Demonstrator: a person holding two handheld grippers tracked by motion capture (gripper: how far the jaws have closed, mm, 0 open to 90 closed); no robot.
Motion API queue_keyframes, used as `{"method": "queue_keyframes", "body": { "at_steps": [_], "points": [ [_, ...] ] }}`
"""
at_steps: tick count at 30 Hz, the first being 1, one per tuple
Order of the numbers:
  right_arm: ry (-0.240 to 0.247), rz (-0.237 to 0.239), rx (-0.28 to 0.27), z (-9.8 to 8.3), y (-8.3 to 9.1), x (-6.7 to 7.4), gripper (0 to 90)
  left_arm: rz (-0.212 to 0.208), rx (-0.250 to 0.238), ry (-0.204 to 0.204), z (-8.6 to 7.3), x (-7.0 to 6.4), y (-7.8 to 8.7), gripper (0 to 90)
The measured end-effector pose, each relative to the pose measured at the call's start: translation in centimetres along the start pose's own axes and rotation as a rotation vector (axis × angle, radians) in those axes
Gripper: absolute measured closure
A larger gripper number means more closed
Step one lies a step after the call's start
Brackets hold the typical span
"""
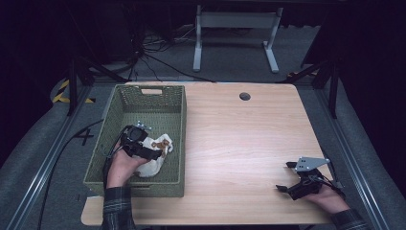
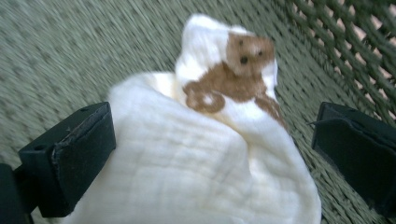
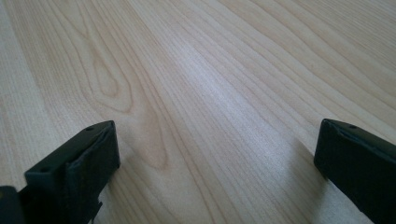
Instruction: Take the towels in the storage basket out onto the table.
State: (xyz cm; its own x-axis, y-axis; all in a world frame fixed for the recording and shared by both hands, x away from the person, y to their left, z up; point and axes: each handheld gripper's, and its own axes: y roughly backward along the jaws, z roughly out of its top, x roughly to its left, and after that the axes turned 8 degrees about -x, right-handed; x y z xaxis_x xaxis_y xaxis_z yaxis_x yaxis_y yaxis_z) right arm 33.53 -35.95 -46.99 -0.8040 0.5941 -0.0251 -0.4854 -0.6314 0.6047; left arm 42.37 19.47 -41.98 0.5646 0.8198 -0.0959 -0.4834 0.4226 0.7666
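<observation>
1. The white, crumpled cloth with a brown bear print [image 2: 205, 154] lies on the floor of the green woven basket [image 1: 174, 103], near its right wall.
2. The left gripper [image 1: 155, 152] hangs inside the basket, jaws spread wide on either side of the cloth, not yet pinching it.
3. Best to lower deep into the bulk before closing, keeping clear of the weave.
4. The right gripper [image 1: 288, 176] rests wide and empty on the light wooden table [image 3: 224, 84], well right of the basket.
</observation>
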Motion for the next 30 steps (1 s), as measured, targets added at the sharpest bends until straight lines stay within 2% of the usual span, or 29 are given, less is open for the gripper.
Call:
{"method": "queue_keyframes", "body": {
  "at_steps": [5,12,19,21,22,23,25,28,29,30],
  "points": [
    [0.002,0.001,0.000,0.0,0.0,0.0,0.3,0.004,0.047,0.000,-0.2,0.0,-0.5,0.6],
    [0.003,0.001,0.000,0.0,0.0,0.0,0.3,-0.004,0.153,0.002,-0.6,-0.1,-1.7,2.8],
    [0.002,0.001,0.000,0.0,0.0,0.0,0.3,0.042,0.206,-0.042,-0.8,-0.7,-2.3,7.9],
    [0.002,0.001,0.000,0.0,0.0,0.0,0.3,0.055,0.211,-0.044,-0.8,-0.7,-2.2,11.8],
    [0.002,0.001,0.000,0.0,0.0,0.0,0.3,0.055,0.211,-0.044,-0.8,-0.7,-2.2,16.7],
    [0.002,0.001,0.000,0.0,0.0,0.0,0.3,0.070,0.210,-0.040,-0.7,-0.6,-2.0,16.7],
    [0.003,0.001,0.000,0.0,0.0,0.0,0.3,0.062,0.211,-0.022,-0.6,-0.6,-1.8,24.4],
    [0.002,0.001,0.000,0.0,0.0,0.0,0.3,0.056,0.217,-0.015,-0.4,-0.6,-1.4,38.9],
    [0.002,0.001,0.000,0.0,0.0,0.0,0.3,0.066,0.219,-0.008,-0.4,-0.6,-1.3,49.1],
    [0.002,0.001,0.000,0.0,0.0,0.0,0.3,0.068,0.215,0.020,-0.4,-0.4,-1.3,52.5]
  ]
}}
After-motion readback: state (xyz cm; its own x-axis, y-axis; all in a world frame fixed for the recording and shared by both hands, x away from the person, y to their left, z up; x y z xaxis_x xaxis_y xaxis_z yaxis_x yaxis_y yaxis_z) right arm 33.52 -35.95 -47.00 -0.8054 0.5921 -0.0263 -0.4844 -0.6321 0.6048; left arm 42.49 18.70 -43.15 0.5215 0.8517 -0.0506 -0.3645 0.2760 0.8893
